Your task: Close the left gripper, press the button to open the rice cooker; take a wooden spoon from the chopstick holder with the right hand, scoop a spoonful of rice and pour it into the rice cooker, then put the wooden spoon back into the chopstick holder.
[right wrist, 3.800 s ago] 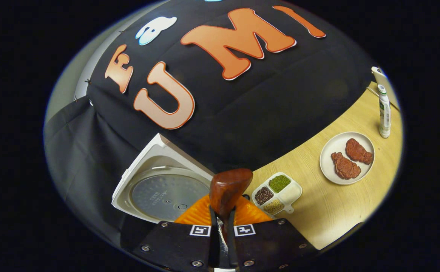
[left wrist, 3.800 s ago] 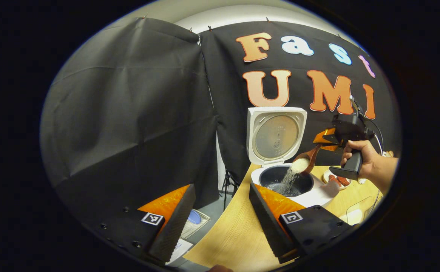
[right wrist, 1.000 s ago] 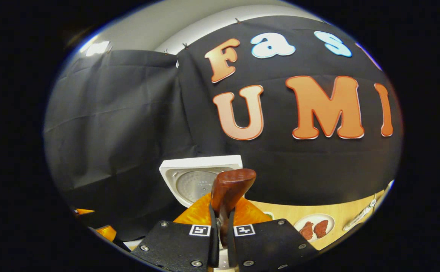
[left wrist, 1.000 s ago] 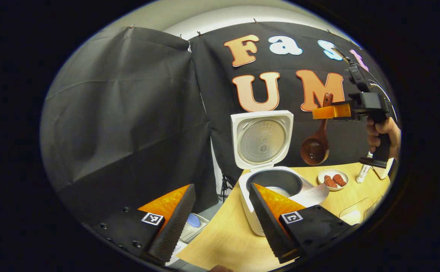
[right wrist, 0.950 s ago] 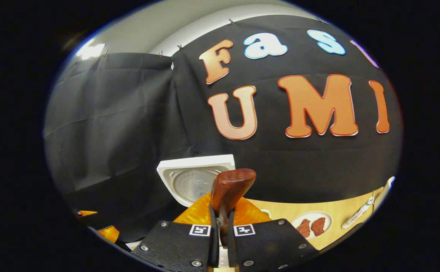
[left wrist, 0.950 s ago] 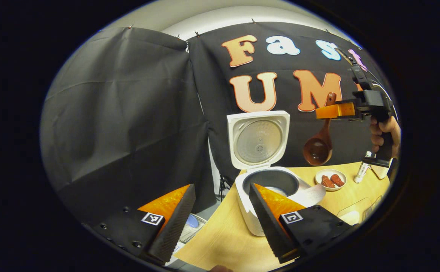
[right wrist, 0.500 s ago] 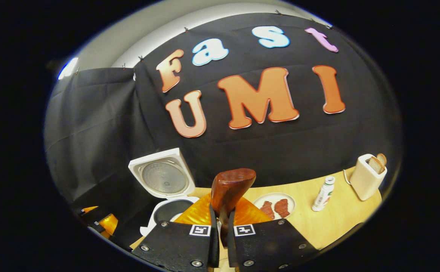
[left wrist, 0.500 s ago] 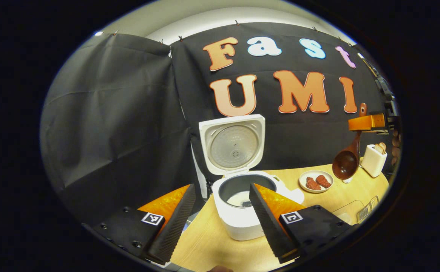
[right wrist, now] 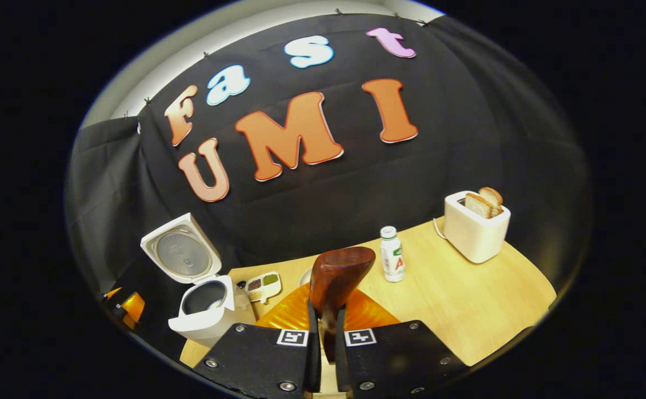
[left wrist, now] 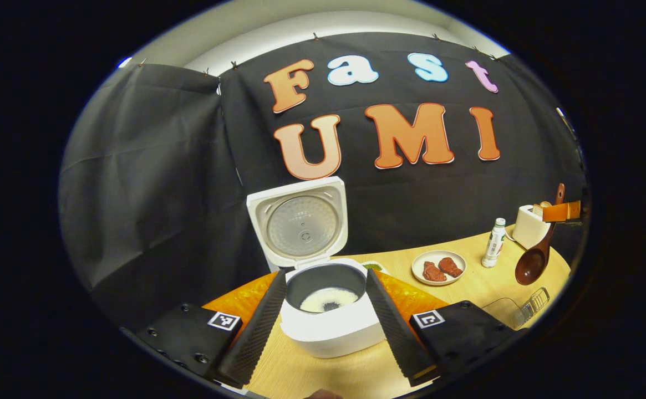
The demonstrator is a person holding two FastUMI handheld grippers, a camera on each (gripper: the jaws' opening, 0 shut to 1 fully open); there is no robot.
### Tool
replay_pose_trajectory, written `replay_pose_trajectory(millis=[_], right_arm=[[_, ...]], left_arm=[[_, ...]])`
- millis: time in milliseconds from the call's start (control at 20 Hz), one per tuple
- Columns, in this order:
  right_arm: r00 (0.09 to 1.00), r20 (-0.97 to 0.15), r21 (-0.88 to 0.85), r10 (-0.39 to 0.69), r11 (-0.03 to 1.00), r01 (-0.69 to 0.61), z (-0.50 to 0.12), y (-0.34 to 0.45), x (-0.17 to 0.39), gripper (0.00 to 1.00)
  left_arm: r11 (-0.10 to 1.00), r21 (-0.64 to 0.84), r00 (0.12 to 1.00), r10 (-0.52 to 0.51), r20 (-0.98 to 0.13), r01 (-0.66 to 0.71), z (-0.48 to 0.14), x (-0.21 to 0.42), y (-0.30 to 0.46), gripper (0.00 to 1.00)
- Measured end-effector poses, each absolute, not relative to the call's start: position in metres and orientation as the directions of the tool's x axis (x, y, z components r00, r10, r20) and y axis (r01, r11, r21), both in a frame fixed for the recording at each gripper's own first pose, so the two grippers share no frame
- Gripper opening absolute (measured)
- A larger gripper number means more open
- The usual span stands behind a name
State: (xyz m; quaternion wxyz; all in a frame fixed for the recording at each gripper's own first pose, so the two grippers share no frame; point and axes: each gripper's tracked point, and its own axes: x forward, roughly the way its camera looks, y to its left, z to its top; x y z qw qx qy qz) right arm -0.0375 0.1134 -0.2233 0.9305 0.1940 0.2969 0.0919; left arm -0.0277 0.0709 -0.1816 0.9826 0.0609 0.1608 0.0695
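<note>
The white rice cooker [left wrist: 328, 332] stands open, lid [left wrist: 300, 221] upright, with white rice in its dark pot [left wrist: 327, 299]. My left gripper [left wrist: 325, 277] is open, and the cooker shows between its two fingers from a short way back. My right gripper [right wrist: 323, 327] is shut on the handle of the brown wooden spoon [right wrist: 336, 280]. In the left gripper view, the right gripper [left wrist: 562, 211] is at the far right above the table, and the wooden spoon [left wrist: 532, 265] hangs from it bowl down and empty. A wire holder [left wrist: 533, 302] sits just below the spoon.
On the wooden table [right wrist: 467, 299] stand a white toaster [right wrist: 475, 227] with bread slices, a small bottle [right wrist: 392, 261] and a divided dish of grains [right wrist: 263, 285]. A plate of red meat pieces [left wrist: 439, 267] lies right of the cooker. The rice cooker [right wrist: 203, 310] is far left.
My right gripper has carried the emptied spoon rightward, away from the cooker, and lower toward the table's right end. The left gripper view has swung so the cooker now sits between its fingers.
</note>
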Motion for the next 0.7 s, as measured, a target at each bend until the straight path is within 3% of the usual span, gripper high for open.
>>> replay_pose_trajectory(millis=[100,200,250,400,450,500,600,700], right_arm=[[0.800,-0.545,0.404,0.249,0.915,-0.010,-0.239,0.091,-0.049,0.10],[0.792,-0.571,0.399,0.216,0.916,0.037,-0.252,0.068,-0.060,0.10],[0.787,-0.582,0.396,0.203,0.916,0.057,-0.261,0.060,-0.064,0.10],[0.768,-0.621,0.370,0.155,0.922,0.113,-0.285,0.037,-0.079,0.10],[0.767,-0.623,0.371,0.154,0.921,0.116,-0.291,0.033,-0.082,0.10],[0.767,-0.622,0.374,0.157,0.920,0.115,-0.297,0.032,-0.086,0.10],[0.764,-0.621,0.384,0.173,0.918,0.104,-0.308,0.030,-0.090,0.10],[0.757,-0.629,0.388,0.176,0.915,0.109,-0.320,0.026,-0.094,0.12]], left_arm=[[0.984,0.144,0.940,0.141,-0.309,-0.100,-0.176,-0.023,0.059,0.97],[0.984,0.155,0.943,0.135,-0.305,-0.090,-0.169,-0.018,0.050,0.93],[0.983,0.161,0.945,0.132,-0.300,-0.087,-0.166,-0.016,0.045,0.98],[0.981,0.178,0.948,0.124,-0.293,-0.074,-0.159,-0.015,0.033,0.93],[0.981,0.181,0.949,0.119,-0.292,-0.067,-0.157,-0.014,0.029,0.97],[0.981,0.183,0.949,0.116,-0.291,-0.064,-0.155,-0.013,0.026,0.93],[0.980,0.189,0.949,0.117,-0.293,-0.062,-0.154,-0.013,0.021,0.97],[0.980,0.187,0.948,0.120,-0.295,-0.066,-0.151,-0.012,0.018,0.93]])
